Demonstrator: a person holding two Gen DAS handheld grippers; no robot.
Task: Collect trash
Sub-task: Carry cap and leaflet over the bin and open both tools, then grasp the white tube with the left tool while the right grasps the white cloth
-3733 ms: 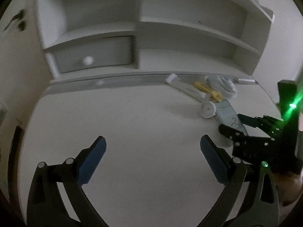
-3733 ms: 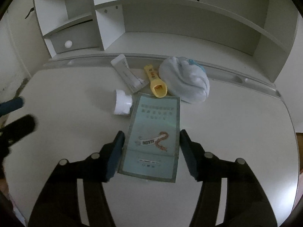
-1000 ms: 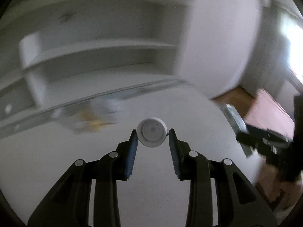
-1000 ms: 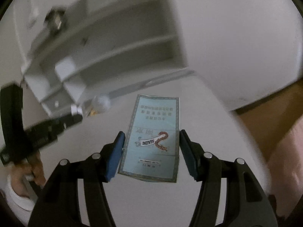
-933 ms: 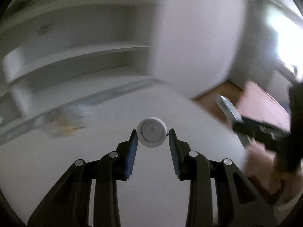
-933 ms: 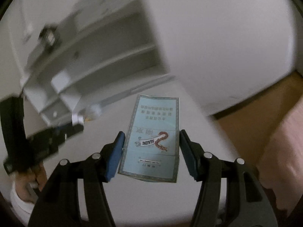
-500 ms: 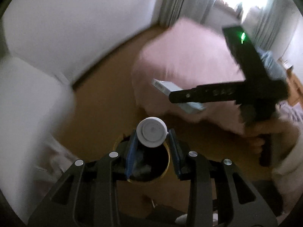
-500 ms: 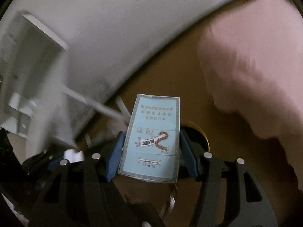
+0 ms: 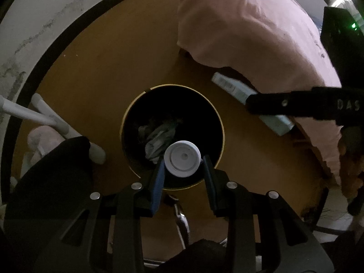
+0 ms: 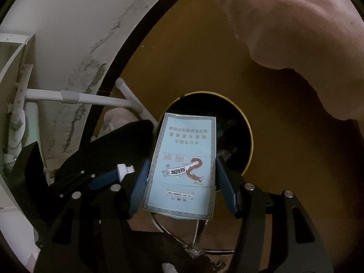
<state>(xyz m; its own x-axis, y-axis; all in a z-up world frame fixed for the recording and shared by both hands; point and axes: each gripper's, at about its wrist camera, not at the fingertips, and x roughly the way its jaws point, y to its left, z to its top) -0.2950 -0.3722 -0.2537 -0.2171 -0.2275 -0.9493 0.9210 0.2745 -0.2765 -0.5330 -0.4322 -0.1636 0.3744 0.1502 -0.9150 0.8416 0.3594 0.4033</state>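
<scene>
Now the left gripper clamps a white cap above the dark bin, while the right gripper pinches a blue pack beside it

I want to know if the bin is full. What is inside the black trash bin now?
Inside the trash bin lies crumpled pale trash on the dark bottom. The white cap in the left tongs covers part of the inside.

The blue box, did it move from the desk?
Yes. The blue box, shut in the right tool, left the white desk and now hangs above the round bin on the floor.
</scene>
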